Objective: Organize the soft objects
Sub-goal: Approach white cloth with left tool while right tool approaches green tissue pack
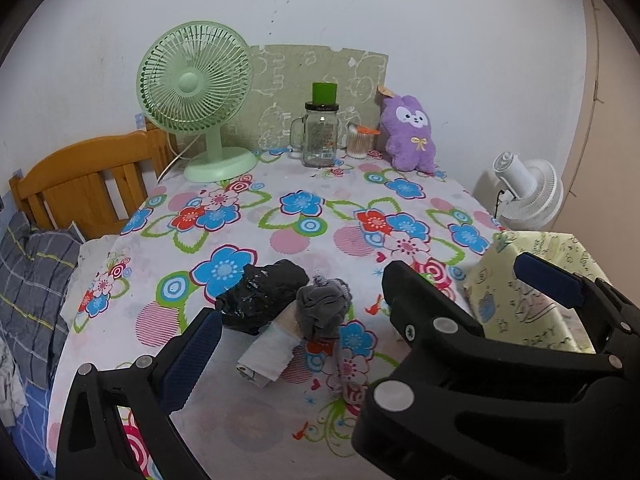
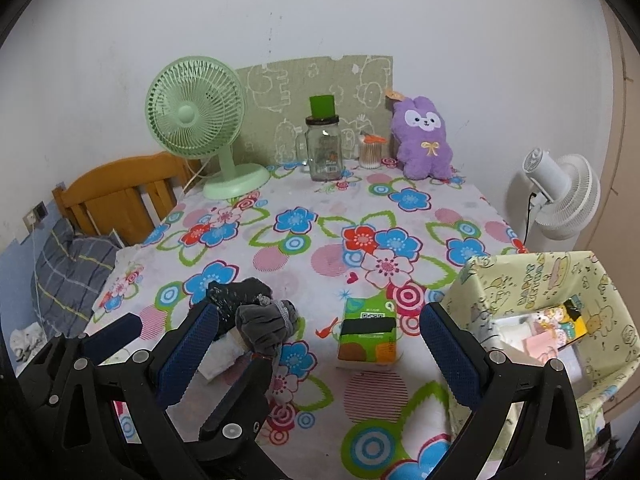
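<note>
Near the front of the flowered table lie a crumpled black cloth bundle (image 1: pixel 260 292), a balled grey sock (image 1: pixel 324 308) and a white rolled packet (image 1: pixel 268 356), all touching. My left gripper (image 1: pixel 316 332) is open, low over this pile; its right finger is hidden behind the right gripper (image 1: pixel 460 268). In the right wrist view my right gripper (image 2: pixel 320 316) is open, with a green tissue pack (image 2: pixel 368 332) on the cloth between its fingers. The grey sock (image 2: pixel 264 328) sits by its left finger. A purple plush rabbit (image 2: pixel 424 140) leans on the far wall.
A yellow-green patterned storage box (image 2: pixel 520 280) stands at the table's right edge with small packets inside. At the back stand a green desk fan (image 1: pixel 196 96), a glass jar mug (image 1: pixel 320 136) and a cotton swab tub (image 1: pixel 360 144). A white fan (image 2: pixel 560 196) is right, a wooden headboard (image 1: pixel 80 184) left.
</note>
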A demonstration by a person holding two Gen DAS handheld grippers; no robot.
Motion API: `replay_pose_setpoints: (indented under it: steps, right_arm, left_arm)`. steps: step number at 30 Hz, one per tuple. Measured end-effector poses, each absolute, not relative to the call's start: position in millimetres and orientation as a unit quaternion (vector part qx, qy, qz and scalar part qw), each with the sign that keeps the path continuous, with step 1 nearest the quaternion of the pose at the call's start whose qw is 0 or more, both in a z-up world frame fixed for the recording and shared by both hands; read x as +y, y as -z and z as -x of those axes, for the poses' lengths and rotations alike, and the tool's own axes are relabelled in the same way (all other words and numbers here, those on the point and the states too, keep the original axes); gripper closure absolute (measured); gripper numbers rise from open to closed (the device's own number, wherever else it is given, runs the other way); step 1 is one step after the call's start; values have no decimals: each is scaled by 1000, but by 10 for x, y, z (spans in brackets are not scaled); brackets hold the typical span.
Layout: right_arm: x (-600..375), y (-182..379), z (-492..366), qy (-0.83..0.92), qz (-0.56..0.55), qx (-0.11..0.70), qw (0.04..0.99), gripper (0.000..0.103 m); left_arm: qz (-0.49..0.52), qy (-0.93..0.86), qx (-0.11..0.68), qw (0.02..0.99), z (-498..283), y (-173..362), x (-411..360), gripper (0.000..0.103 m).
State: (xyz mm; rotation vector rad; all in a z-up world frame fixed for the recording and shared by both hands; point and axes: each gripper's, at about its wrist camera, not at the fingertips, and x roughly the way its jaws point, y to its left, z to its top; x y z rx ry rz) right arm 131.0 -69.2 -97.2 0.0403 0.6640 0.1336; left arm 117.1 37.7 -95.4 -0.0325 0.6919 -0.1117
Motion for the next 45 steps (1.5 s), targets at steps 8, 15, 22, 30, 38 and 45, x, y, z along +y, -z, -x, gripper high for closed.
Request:
replay_pose_setpoints:
  steps: [8, 15, 22, 30, 38, 45]
  right_arm:
    - [-578, 1204, -1479, -62, 0, 346, 936, 1]
    - [-567, 1402, -1620, -53, 3, 364, 930, 4]
    - [-575, 1567, -1725, -49, 8, 385, 922, 7]
    - [-616, 1762, -1842, -26, 10, 406, 913, 7]
    - [-665, 1915, -1930, -14, 13, 423, 906, 7]
    - [-720, 2024, -2004, -18, -6, 445, 895, 15]
  left_arm:
    - [22, 49, 360, 932, -1316, 1193, 466, 1]
    - [16, 57, 371, 927, -1424, 1350, 447, 7]
    - [10, 50, 392, 918, -1513, 1516, 446, 11]
    - [22, 31, 417, 908, -1600, 1698, 529, 18]
    - [6, 13, 429, 903, -1653, 1801, 517, 35]
    - [0, 28, 429, 903, -1632, 1785, 448, 58]
